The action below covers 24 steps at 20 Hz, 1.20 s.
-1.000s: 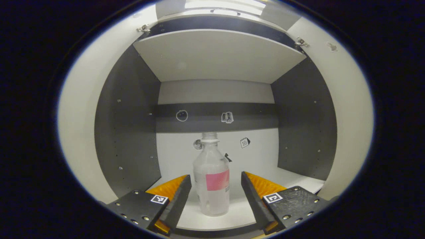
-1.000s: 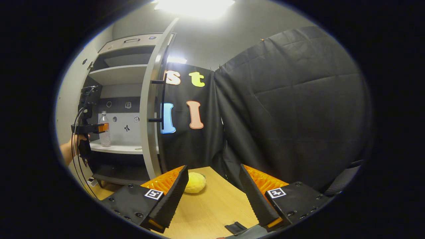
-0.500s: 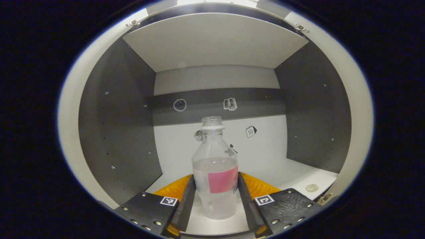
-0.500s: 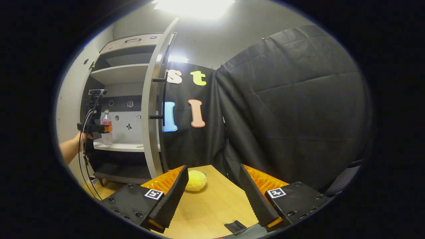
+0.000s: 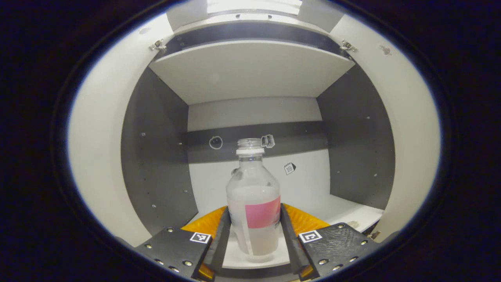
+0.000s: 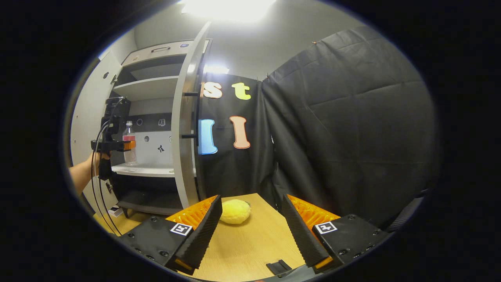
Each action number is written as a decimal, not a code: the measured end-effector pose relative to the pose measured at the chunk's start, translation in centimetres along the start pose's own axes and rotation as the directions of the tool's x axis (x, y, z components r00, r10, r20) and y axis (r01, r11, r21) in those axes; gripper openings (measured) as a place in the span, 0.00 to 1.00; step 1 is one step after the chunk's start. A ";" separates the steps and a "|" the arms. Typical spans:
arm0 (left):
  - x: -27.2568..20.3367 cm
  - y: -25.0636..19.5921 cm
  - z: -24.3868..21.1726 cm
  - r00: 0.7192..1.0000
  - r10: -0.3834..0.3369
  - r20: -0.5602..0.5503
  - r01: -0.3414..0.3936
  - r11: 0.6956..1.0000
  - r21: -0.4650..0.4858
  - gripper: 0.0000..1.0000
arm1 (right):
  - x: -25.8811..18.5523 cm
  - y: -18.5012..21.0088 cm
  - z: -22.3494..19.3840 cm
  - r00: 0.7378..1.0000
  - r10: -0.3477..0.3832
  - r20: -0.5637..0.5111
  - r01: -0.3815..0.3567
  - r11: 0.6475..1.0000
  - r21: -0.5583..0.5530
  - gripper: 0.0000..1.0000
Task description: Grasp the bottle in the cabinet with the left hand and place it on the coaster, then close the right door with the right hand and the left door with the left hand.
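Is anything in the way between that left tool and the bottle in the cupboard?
Nothing visible. The left tool has its two fingers against the sides of the bottle, just above the shelf, with no object between them.

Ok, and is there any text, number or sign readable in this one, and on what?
"10": on the calendar sticker on the cabinet back wall, faint.
Pink label on the bottle: print too blurred to read.
Other stickers: small pictures, no words.
Square markers on the left gripper: coded patterns, no words.
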<state>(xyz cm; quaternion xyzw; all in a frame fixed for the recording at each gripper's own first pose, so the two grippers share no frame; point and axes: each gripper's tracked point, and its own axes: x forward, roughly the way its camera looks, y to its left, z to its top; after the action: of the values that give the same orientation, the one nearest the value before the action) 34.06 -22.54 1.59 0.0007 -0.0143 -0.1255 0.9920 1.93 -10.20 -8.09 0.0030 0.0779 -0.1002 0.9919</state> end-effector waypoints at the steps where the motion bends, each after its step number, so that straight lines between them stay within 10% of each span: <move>1: -0.9 -0.1 0.5 1.000 0.000 0.014 0.000 1.000 0.000 0.70 | 0.0 0.0 0.0 1.000 0.008 0.002 -0.008 1.000 0.002 0.98; 9: -8.4 -1.2 0.6 0.999 -0.008 0.049 0.009 0.999 -0.031 0.66 | -1.1 -0.2 -0.4 0.995 0.095 -0.007 -0.095 0.995 -0.005 0.98; 24: -21.9 -4.7 -12.4 0.988 -0.090 -0.126 0.083 0.995 -0.064 0.66 | -3.8 0.8 -1.7 0.969 0.243 -0.039 -0.245 0.969 -0.042 0.98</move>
<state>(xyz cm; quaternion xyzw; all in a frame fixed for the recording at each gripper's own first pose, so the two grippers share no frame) 12.08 -21.67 -11.48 -0.0196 0.0533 -0.1686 0.9840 -1.84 -8.60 -9.20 -0.0089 0.0960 0.0245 0.9950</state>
